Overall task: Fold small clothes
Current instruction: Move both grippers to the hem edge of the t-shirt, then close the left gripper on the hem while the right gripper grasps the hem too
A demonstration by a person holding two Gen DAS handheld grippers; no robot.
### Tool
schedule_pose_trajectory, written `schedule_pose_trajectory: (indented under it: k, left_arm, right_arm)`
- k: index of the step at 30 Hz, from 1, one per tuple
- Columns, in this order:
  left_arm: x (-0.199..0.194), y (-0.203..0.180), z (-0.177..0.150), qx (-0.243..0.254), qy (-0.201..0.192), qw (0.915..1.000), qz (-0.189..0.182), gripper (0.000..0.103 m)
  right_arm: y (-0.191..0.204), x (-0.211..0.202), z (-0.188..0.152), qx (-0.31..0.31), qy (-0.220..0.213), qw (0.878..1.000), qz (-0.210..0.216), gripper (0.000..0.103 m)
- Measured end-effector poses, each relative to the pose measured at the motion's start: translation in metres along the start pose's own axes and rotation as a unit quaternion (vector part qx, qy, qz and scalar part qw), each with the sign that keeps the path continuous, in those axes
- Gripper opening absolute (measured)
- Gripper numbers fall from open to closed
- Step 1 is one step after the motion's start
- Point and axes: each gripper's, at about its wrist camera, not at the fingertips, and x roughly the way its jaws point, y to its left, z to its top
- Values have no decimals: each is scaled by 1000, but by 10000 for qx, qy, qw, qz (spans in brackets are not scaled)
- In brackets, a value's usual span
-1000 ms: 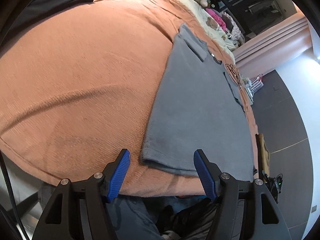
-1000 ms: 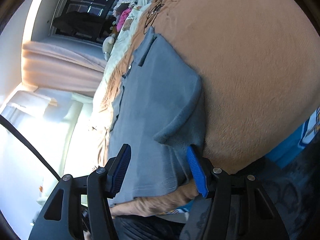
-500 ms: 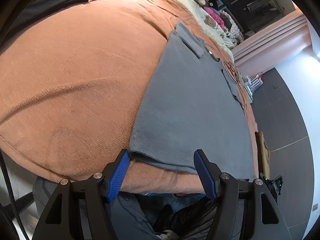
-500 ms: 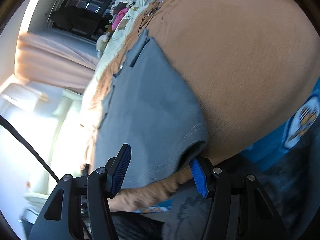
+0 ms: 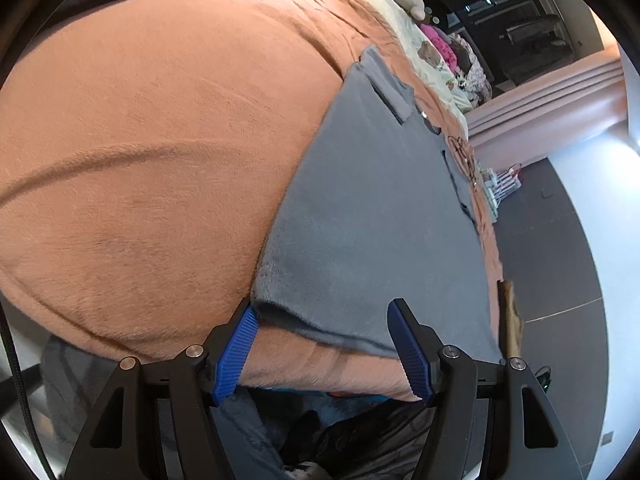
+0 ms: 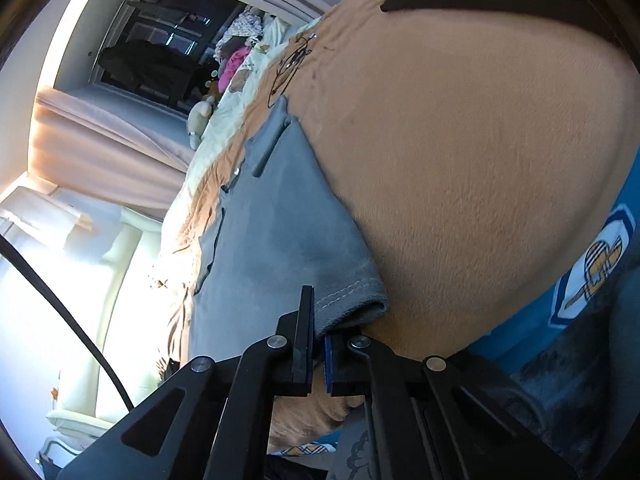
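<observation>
Right hand-held gripper (image 6: 317,344) clamped on the near hem corner of the grey garment (image 6: 276,236), pinched fabric hidden between its pads; left hand-held gripper (image 5: 322,346) gapes, empty, straddling the opposite hem corner on the orange-blanketed bed (image 5: 160,140).

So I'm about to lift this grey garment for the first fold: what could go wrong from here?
1. Only the right gripper is shut on the grey garment, at its hem corner. The left gripper is open around the other corner, so lifting now would probably skew the cloth.
2. The right grip sits at the very edge and may slip.
3. The orange blanket lies directly under the hem, so the left pads could pinch it too.
</observation>
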Motion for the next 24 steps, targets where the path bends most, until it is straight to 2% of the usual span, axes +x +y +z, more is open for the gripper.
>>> schedule_pose_trajectory:
  k: [4, 5, 6, 7, 13, 15, 17, 19, 21, 24]
  left_arm:
    - [2, -1, 3, -141, -33, 9989, -442, 68]
    - [0, -2, 1, -166, -91, 9967, -786, 68]
    - [0, -6, 1, -135, -136, 9958, -897, 68]
    - [0, -8, 0, -77, -171, 9957, -912, 68]
    - [16, -16, 7, -7, -31, 9998, -212, 66]
    - [20, -17, 9, -15, -60, 9999, 100, 54]
    - [22, -15, 12, -61, -92, 9996, 253, 45]
    - [23, -10, 14, -151, -124, 9993, 329, 33]
    - [23, -4, 16, -251, -144, 9984, 495, 8]
    - [16, 7, 18, -443, -255, 9974, 502, 6]
  right_arm:
    - [2, 2, -8, -22, 8, 10000, -56, 0]
    - [1, 3, -9, -12, 17, 10000, -76, 0]
    - [1, 3, -10, -8, 28, 10000, -94, 0]
    - [2, 4, -12, -10, 48, 9999, -110, 0]
    - [11, 0, -10, -35, 63, 9997, -229, 0]
    - [12, 0, -10, -59, 68, 9996, -266, 0]
    - [13, 1, -9, -24, 95, 9995, -295, 0]
    - [14, 2, -7, 17, 111, 9995, -296, 0]
    - [17, 1, -5, -9, 93, 9995, -292, 0]
    - [27, -4, -5, -122, -5, 9996, -265, 0]
